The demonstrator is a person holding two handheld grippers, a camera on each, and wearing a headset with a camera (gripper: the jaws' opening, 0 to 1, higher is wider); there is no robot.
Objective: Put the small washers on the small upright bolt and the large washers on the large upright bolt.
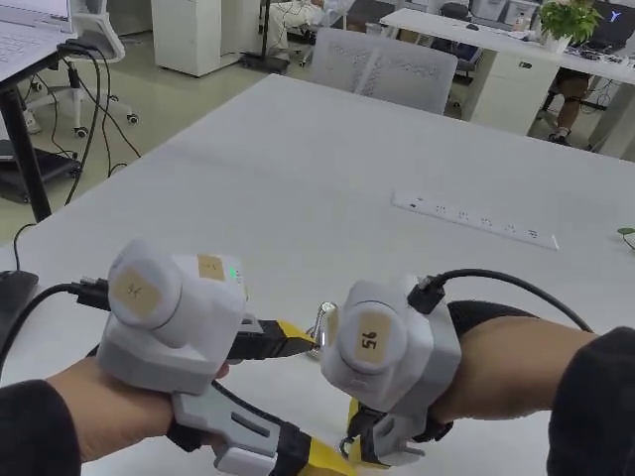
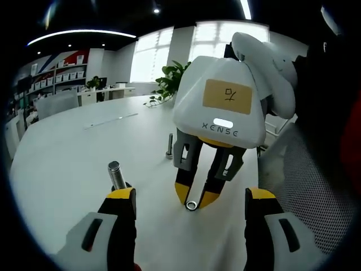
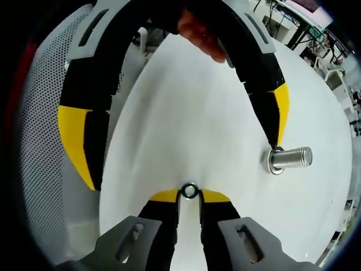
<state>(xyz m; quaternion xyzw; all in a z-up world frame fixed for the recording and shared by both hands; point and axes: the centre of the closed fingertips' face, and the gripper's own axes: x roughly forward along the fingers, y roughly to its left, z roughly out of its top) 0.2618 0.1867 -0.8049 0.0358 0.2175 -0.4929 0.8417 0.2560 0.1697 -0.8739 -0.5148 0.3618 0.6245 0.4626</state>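
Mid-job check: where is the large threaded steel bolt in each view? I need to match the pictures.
Head view: large threaded steel bolt, low centre, a partly hidden sliver.
Left gripper view: the bolt, lower left, upright.
Right gripper view: the bolt, right of centre, lying sideways in the picture, up-right of the held small steel washer.
Shared landmark: the left gripper's yellow fingertip, right beside it.

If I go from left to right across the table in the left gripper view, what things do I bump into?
large upright bolt → small upright bolt → small washer
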